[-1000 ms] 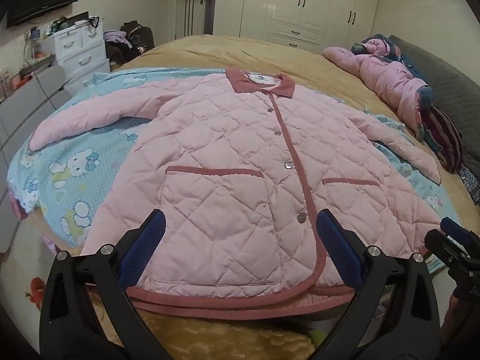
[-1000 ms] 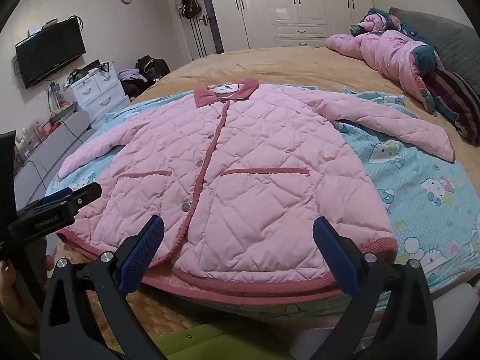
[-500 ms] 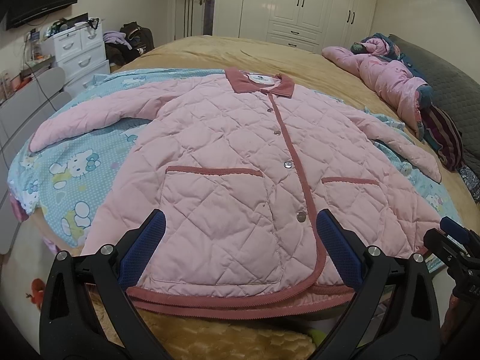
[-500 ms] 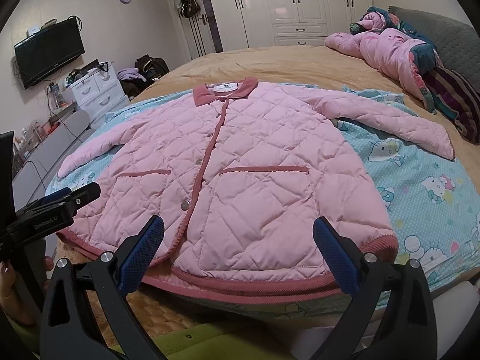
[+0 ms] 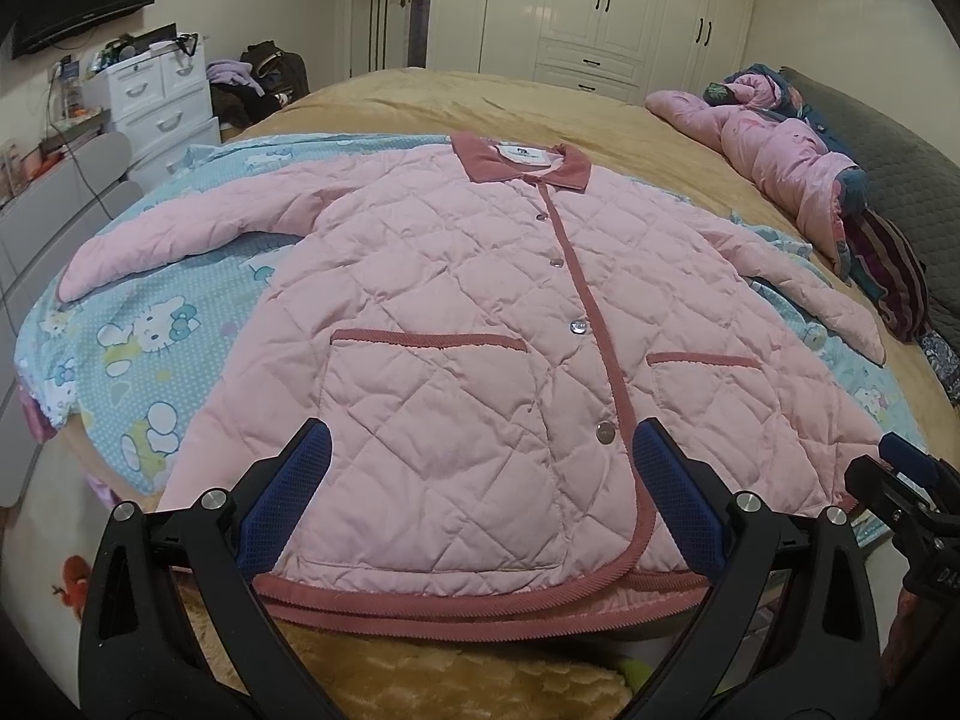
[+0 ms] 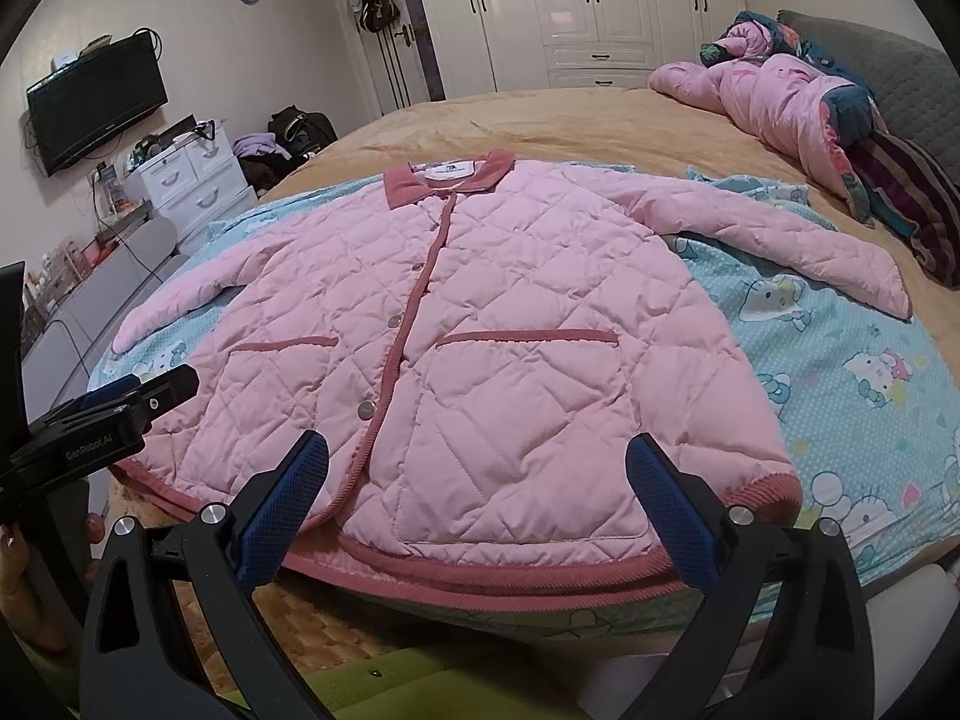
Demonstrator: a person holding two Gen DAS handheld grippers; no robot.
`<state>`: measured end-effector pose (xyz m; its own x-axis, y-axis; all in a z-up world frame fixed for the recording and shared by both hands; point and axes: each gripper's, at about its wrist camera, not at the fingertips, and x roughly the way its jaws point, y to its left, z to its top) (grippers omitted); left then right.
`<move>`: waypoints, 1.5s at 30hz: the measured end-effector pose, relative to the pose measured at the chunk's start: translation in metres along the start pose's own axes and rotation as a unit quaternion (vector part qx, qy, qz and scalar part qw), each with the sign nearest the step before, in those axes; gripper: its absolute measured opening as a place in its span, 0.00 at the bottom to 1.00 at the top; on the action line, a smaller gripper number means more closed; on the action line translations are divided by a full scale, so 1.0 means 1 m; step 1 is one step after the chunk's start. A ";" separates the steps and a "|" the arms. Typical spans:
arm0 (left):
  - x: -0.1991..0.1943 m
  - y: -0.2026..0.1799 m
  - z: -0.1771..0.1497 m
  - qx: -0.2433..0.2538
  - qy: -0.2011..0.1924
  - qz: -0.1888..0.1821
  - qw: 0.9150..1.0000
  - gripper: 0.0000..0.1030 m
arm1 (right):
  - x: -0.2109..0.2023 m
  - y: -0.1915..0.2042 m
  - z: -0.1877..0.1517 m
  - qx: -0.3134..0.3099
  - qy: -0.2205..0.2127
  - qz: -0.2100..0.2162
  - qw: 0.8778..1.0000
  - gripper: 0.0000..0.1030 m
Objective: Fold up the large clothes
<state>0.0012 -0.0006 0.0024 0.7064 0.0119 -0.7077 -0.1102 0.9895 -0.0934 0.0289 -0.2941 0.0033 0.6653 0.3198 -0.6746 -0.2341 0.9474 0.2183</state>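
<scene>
- Lying flat and face up on the bed (image 5: pixel 540 102), the pink quilted jacket (image 5: pixel 480 324) is buttoned shut, collar at the far end, hem at the near edge.
- Both sleeves are spread outward: one reaches far left, the other far right, each resting on the blue cartoon-print sheet (image 5: pixel 150 348) under the jacket.
- The left tongs (image 5: pixel 480 510) stand wide, blue pads well apart, holding nothing. They hover just above the near hem, over the left pocket and the lowest button (image 5: pixel 605 433).
- The right tongs (image 6: pixel 477 510) also stand wide and hold nothing. They hover above the near hem, over the right pocket.
- In the right wrist view, the left tongs appear at the near left edge, beside the jacket's left hem corner.
- In the left wrist view, the right tongs appear at the near right edge, beside the right hem corner.
- A pink duvet (image 6: pixel 774 96) lies bundled at the far right of the bed, well apart from the jacket.
- A white drawer unit (image 5: pixel 159 99) and a wall television (image 6: pixel 96 102) stand at the far left.
</scene>
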 end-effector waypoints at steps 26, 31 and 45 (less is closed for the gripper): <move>0.021 0.007 0.005 -0.005 0.016 0.009 1.000 0.91 | 0.022 0.009 0.015 -0.006 0.014 0.001 1.000 0.96; 0.028 0.009 0.017 -0.007 0.019 0.014 1.000 0.91 | 0.030 0.009 0.033 0.004 0.013 0.008 1.000 0.96; 0.051 0.003 0.069 -0.004 0.022 -0.005 1.000 0.91 | 0.058 0.005 0.097 0.009 0.001 -0.009 1.000 0.96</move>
<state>0.0851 0.0133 0.0145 0.6766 -0.0050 -0.7363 -0.1085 0.9884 -0.1064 0.1354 -0.2690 0.0338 0.6680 0.3031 -0.6797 -0.2092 0.9530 0.2193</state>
